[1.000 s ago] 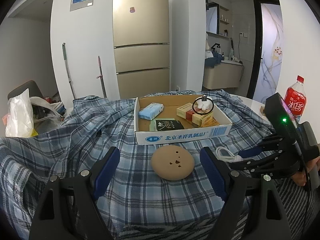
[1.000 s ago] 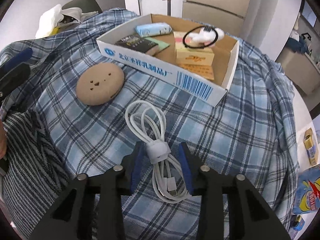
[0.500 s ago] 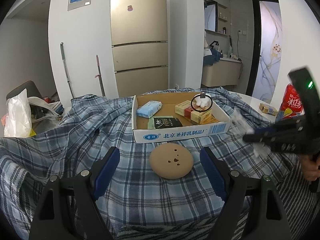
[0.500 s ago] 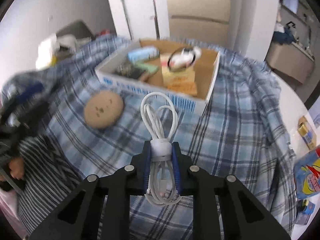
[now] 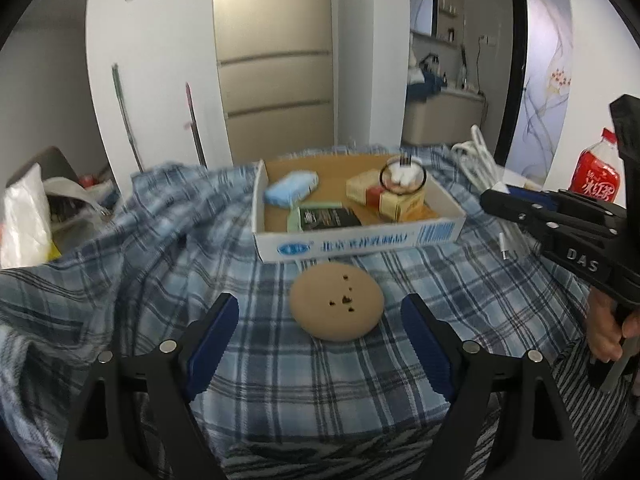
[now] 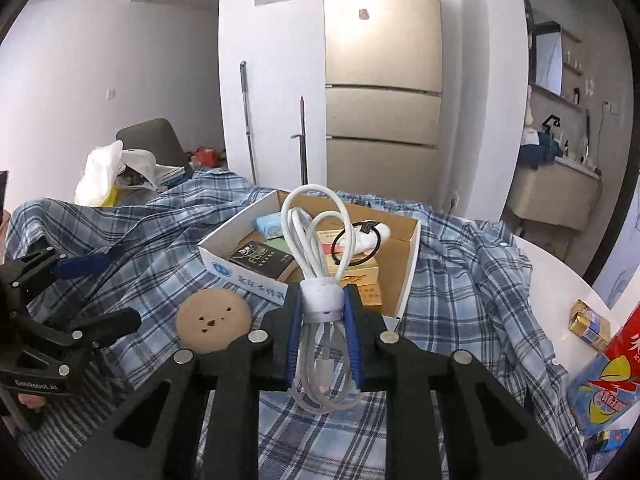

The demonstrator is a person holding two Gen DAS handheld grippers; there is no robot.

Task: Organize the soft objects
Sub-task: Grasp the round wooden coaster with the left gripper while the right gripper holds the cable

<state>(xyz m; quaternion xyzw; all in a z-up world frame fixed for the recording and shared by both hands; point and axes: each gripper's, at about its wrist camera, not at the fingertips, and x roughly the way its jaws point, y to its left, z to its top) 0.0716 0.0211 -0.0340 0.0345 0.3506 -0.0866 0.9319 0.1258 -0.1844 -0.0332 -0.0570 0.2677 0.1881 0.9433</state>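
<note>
A coiled white charging cable (image 6: 316, 240) with a white strap hangs above the plaid cloth, and my right gripper (image 6: 322, 300) is shut on it at the strap. In the left wrist view the right gripper (image 5: 492, 196) comes in from the right with the cable (image 5: 480, 152) sticking up beside the cardboard box (image 5: 360, 240). My left gripper (image 5: 318, 312) stands open just above the cloth. A round tan cushion (image 5: 336, 306) lies just ahead of its fingers, untouched. The right wrist view shows the cushion (image 6: 214, 320) lying in front of the box (image 6: 412, 256).
The box holds a blue tissue pack (image 5: 290, 188), a dark packet (image 5: 328, 216), yellow cartons (image 5: 384, 196) and a black ring on a white item (image 5: 402, 176). A red drink bottle (image 5: 596, 176) stands at the right. A blue snack bag (image 6: 600, 384) and a small gold box (image 6: 588, 324) lie on the white tabletop.
My right gripper closed on the cable, lifted it off the cloth and tipped upward toward the box. The left gripper stayed open over the cushion and hardly moved.
</note>
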